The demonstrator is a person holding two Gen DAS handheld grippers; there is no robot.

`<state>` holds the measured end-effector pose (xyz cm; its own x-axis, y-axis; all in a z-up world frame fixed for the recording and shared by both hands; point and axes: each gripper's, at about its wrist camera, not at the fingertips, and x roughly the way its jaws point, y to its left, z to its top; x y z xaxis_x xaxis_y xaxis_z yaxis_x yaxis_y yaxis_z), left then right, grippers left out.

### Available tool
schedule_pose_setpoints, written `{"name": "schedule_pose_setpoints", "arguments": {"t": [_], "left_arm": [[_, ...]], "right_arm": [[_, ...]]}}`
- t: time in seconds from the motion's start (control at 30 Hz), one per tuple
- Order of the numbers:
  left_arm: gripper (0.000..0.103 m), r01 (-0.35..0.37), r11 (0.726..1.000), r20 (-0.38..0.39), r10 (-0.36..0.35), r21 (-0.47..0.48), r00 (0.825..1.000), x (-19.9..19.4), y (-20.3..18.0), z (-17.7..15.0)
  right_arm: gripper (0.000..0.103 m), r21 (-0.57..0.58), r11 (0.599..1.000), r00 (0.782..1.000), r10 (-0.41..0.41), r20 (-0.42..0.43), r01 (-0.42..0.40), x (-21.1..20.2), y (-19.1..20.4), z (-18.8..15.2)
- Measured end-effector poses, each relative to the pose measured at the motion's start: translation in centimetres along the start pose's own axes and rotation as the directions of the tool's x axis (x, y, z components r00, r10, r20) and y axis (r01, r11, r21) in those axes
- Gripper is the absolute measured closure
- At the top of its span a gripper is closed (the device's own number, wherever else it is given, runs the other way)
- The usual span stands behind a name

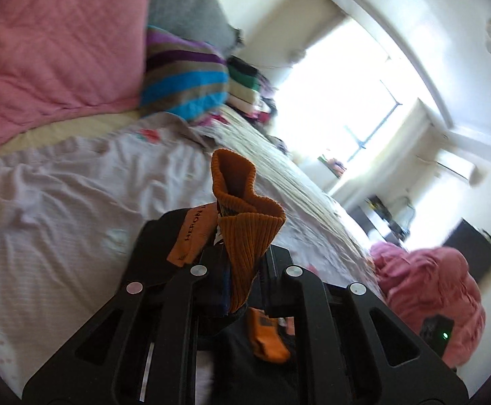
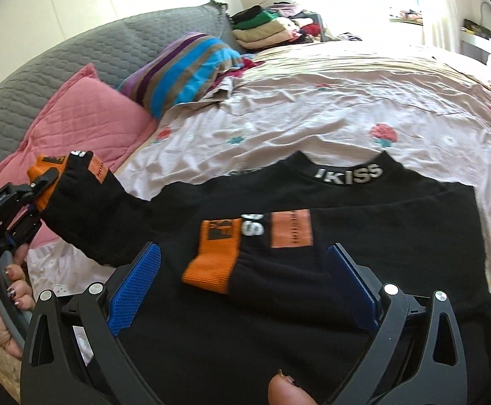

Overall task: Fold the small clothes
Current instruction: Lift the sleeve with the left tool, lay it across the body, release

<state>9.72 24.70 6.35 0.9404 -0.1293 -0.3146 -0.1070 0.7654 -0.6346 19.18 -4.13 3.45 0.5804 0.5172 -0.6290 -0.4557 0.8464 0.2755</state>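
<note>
Left wrist view: left gripper [image 1: 242, 253] is clamped on the orange ribbed cuff [image 1: 245, 222] of a black top's sleeve, cuff bunched & poking up between the fingers, lifted off the bed [image 1: 60, 202]. Pink pillow [image 1: 53, 44] and striped cushion [image 1: 184, 74] sit toward the head end; view is blurry.

Right wrist view: right gripper [image 2: 245, 283] hangs wide open, holding nothing, blue pads [image 2: 134, 287] either side of the other orange cuff [image 2: 211, 260], which lies folded across the black top [image 2: 363, 236]. Top is spread flat near the bed's near edge, collar pointing away. Left sleeve [image 2: 104, 216] is raised off toward the bed's left edge.

Risks, imo: grip is on cuff only, so fabric could slip out mid-swing; dragging the sleeve across could shift the body or pull the already folded sleeve askew, esp. w/ nothing pinning it.
</note>
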Motion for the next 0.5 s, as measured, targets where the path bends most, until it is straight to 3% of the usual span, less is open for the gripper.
{"name": "schedule_pose_setpoints", "arguments": {"t": [0.2,0.5], "left_arm": [[0.097,0.106,0.990,-0.086,-0.098,0.091,0.991,1.7,-3.1,-2.5],[0.096,0.164,0.960,-0.249,-0.106,0.227,0.963,5.3,-7.1,-7.3]], "right_arm": [[0.005,0.023,0.999,0.999,-0.050,0.011,0.050,-1.6,-2.3,-0.3],[0.005,0.080,0.986,0.989,-0.149,0.025,0.146,-3.9,-6.4,-0.5]]}}
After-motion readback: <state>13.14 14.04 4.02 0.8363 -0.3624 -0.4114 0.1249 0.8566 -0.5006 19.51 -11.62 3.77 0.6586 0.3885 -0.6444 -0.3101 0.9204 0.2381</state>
